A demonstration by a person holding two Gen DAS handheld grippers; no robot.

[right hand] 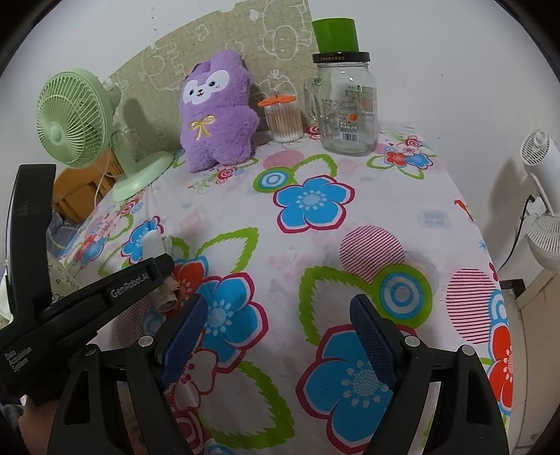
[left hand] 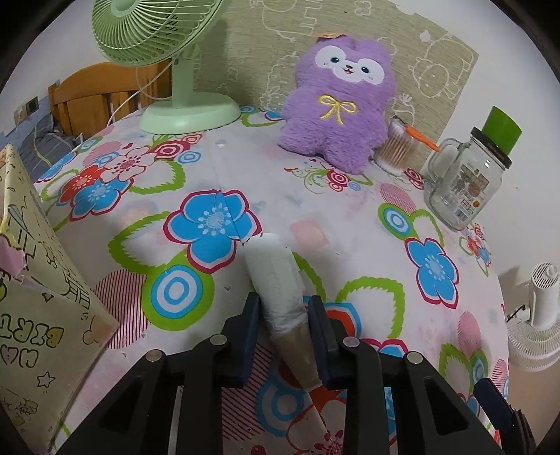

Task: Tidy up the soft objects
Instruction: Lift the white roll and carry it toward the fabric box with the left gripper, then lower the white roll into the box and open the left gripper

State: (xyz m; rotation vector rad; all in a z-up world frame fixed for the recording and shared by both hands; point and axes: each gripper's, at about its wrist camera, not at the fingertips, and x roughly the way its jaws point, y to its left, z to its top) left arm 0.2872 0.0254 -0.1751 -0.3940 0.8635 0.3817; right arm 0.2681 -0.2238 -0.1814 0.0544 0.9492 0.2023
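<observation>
Left wrist view showed the left claw [left hand: 283, 336] clamped low on a rolled cloth [left hand: 276, 283] at lower centre; its free end risked unrolling. Right claw [right hand: 280, 336] stood wide, empty.

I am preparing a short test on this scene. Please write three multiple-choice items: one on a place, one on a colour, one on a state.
1. The purple plush toy stands:
A. at the table's far edge, against the wall
B. inside the glass jar
C. on the floor

2. The desk fan is:
A. red
B. light green
C. black

3. The left gripper is:
A. open, empty
B. shut on the rolled cloth
C. holding the jar

Answers: 1 A, it leans beside the cotton swabs; 2 B, its grille and base are green; 3 B, both pads press the roll.
</observation>
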